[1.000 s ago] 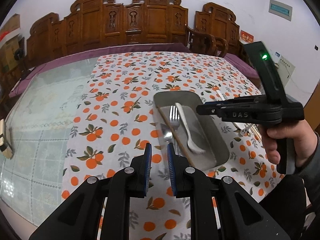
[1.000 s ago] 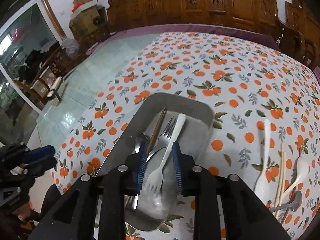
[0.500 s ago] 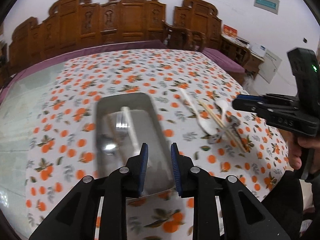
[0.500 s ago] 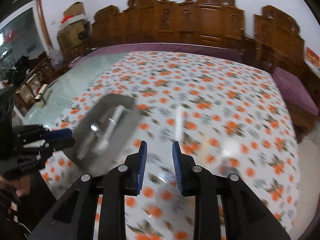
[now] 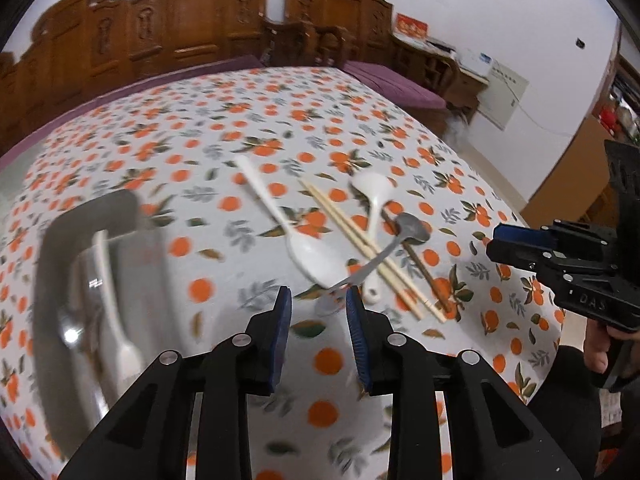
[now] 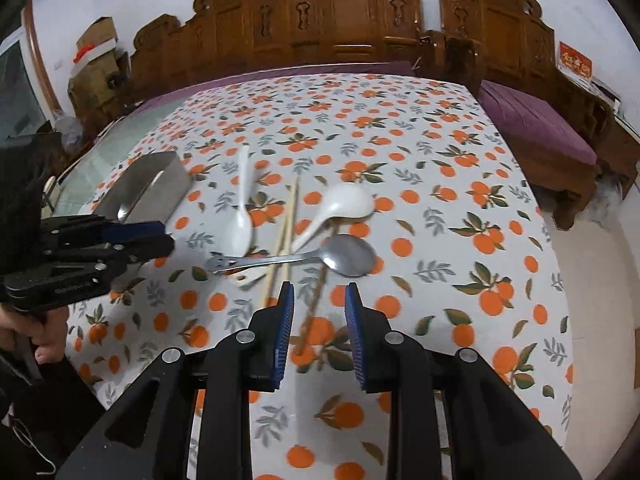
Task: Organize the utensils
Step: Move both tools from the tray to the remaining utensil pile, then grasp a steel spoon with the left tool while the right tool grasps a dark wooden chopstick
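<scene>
A pile of loose utensils lies on the orange-print cloth: a metal spoon [image 6: 348, 256], a white soup spoon [image 6: 340, 204], a white plastic spoon [image 6: 240, 224], pale chopsticks [image 6: 286, 224] and a brown chopstick [image 6: 316, 296]. A steel tray [image 5: 92, 280] at left holds a white fork [image 5: 116, 320] and other utensils. My left gripper [image 5: 318, 312] is open and empty, just short of the metal spoon's handle [image 5: 360, 272]. My right gripper [image 6: 319, 308] is open and empty, over the brown chopstick's near end.
The tray also shows in the right wrist view [image 6: 148, 188] at left, behind the left gripper body [image 6: 80, 256]. Carved wooden chairs [image 6: 352, 20] line the far table edge. A purple cushioned bench [image 6: 532, 120] stands at right. The table's right edge drops to the floor.
Both grippers swung away from the tray to the loose utensil pile. The right gripper, earlier over the white fork in the tray, is now open over the brown chopstick. Both jaws look wider.
</scene>
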The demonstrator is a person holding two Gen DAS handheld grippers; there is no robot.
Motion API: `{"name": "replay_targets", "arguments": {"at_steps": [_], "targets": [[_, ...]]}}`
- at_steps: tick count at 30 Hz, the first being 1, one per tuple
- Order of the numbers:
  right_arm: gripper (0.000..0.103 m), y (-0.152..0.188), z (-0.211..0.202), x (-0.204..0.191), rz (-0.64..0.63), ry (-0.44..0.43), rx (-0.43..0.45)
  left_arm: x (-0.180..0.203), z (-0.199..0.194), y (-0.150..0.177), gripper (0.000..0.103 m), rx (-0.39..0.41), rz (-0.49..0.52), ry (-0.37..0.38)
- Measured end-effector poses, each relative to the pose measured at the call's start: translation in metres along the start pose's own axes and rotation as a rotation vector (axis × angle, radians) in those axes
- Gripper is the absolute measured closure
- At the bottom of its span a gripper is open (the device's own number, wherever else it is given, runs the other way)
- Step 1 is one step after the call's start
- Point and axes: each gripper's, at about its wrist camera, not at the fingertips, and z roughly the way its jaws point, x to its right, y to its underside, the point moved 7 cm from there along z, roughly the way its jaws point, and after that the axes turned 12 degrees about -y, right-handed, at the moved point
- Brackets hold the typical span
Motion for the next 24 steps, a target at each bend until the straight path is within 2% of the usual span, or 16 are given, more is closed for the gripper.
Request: {"name": "replay_targets", "arguments": {"at_steps": [8,13,22,23,24], "targets": [[0.074,0.007,0.003,0.023,0.060,-0.005,-0.012,0.040,0.037,-0.018,0.077,-0.060,0.103,0.071],[0.074,0.010,0.008,0.027,0.081,-0.026,-0.018,0.062,0.055,-0.021,0.077,-0.086,0.188,0.081],[0.074,0.015,0.015,0.030,0.108,-0.051,-0.029,0.072,0.077,-0.023,0.077,-0.142,0.247,0.088],[0.074,0.015,0.015,0.029,0.104,-0.052,-0.031,0.072,0.077,-0.023,0.077,-0.146,0.246,0.089],[0.074,0.015,0.016,0.028,0.098,-0.053,-0.032,0.072,0.077,-0.022,0.082,-0.151,0.243,0.091]]}}
